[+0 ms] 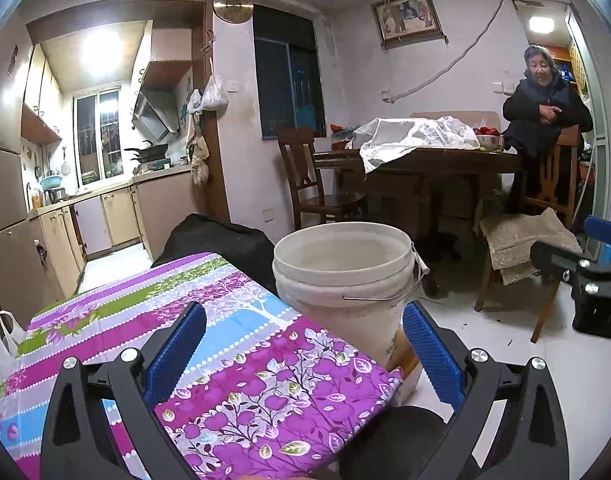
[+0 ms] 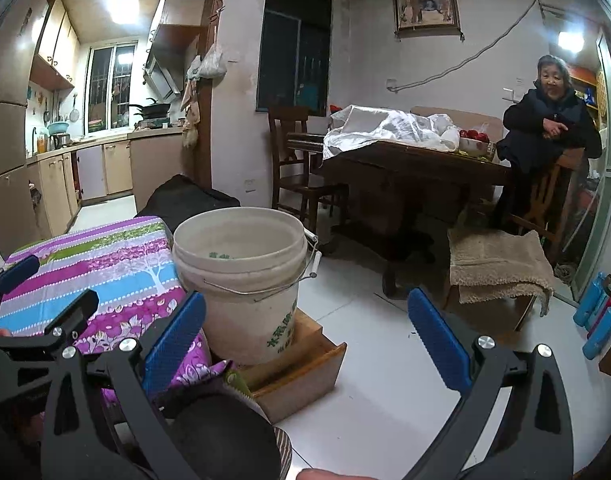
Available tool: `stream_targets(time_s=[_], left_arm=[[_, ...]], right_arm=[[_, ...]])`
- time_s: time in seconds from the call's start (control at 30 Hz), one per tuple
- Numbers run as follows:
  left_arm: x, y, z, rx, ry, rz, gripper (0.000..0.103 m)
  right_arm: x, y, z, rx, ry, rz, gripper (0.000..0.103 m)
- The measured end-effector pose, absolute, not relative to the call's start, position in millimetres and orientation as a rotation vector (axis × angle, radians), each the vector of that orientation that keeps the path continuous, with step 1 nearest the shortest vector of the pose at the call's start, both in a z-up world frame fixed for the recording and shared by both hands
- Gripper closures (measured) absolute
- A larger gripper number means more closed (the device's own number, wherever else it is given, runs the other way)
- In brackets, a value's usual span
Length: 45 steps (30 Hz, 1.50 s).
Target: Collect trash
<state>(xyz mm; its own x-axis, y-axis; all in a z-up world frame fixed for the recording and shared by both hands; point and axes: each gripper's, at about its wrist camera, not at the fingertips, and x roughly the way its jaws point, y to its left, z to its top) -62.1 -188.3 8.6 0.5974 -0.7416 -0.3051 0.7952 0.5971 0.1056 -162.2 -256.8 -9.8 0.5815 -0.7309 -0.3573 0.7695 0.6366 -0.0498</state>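
Right wrist view: white bucket [image 2: 241, 280] bears green characters, unreadable; both grippers' jaws spread, empty.

light: indoor, moderately bright, dark window [image 1: 289, 76] | sources: kitchen ceiling lamp [image 1: 99, 50] blown out, second lamp [image 1: 541, 24] glaring far right | shadows: soft, under dining table [image 2: 417, 156] | distortion: strong fisheye, walls bow, black vignette at corners | focus: centre sharp, edges smeared, slight grain
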Motion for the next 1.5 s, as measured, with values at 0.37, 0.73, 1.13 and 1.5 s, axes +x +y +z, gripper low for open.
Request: stream_targets(time_s=[0.37,0.73,1.13,1.5], left_arm=[[-70.6,-186.6,2.8,0.249,0.228,-0.892,0.005],[-68.8,-190.9,0.6,0.266,0.226,-0.889,0.005],[-64.8,-190.7,-2.9,0.284,0.215,-0.865,0.005],[-60.4,-187.1,-1.2,0.279,0.211,-0.835,0.005]], right_arm=[[-170.5,-264.9,-25.7,0.152,0.386,-0.867,0.005],[-167.5,-262.3,-25.2,0.125,0.388,-0.860,0.005],[-165.9,-262.5,-23.3,0.117,0.388,-0.869,0.005],[-168.7,-268.1,-25.1,0.097,0.408,-0.896,0.005]])
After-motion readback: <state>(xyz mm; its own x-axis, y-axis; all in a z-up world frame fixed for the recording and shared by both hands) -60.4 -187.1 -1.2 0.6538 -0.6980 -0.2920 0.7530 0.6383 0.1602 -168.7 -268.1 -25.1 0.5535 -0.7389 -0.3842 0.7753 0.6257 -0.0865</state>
